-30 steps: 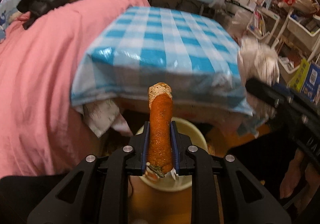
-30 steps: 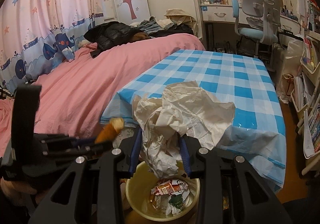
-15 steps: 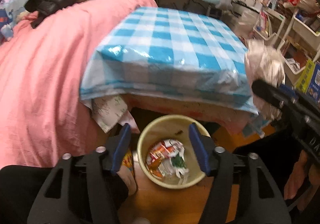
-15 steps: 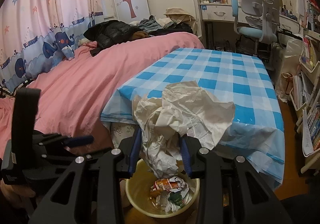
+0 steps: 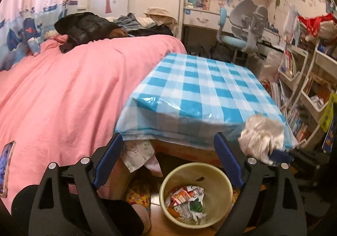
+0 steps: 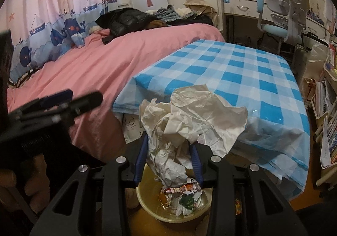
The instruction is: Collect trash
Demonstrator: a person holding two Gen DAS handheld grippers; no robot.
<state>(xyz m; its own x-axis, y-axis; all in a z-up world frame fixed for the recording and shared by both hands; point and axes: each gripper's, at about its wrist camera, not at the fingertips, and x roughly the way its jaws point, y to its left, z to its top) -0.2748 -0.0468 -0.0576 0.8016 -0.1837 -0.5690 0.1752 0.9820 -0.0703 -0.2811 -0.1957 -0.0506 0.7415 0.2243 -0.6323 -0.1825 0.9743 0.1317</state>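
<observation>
The crumpled paper (image 6: 189,128) is off-white, heavily creased and wadded. It sits at the centre of the right wrist view, pinched between the jaws of the right gripper (image 6: 170,160), directly above the yellow bin (image 6: 147,202). The bin holds printed wrappers (image 5: 185,198); their lettering is too small to read. In the left wrist view the paper appears blurred at the right edge of the frame. The left gripper (image 5: 168,158) has just been opening: its jaws stand spread wide with nothing between them, above the bin at lower centre. The counter (image 5: 202,88), under a blue checked cloth, fills the middle. The paper hides the bin's far rim in the right wrist view.
</observation>
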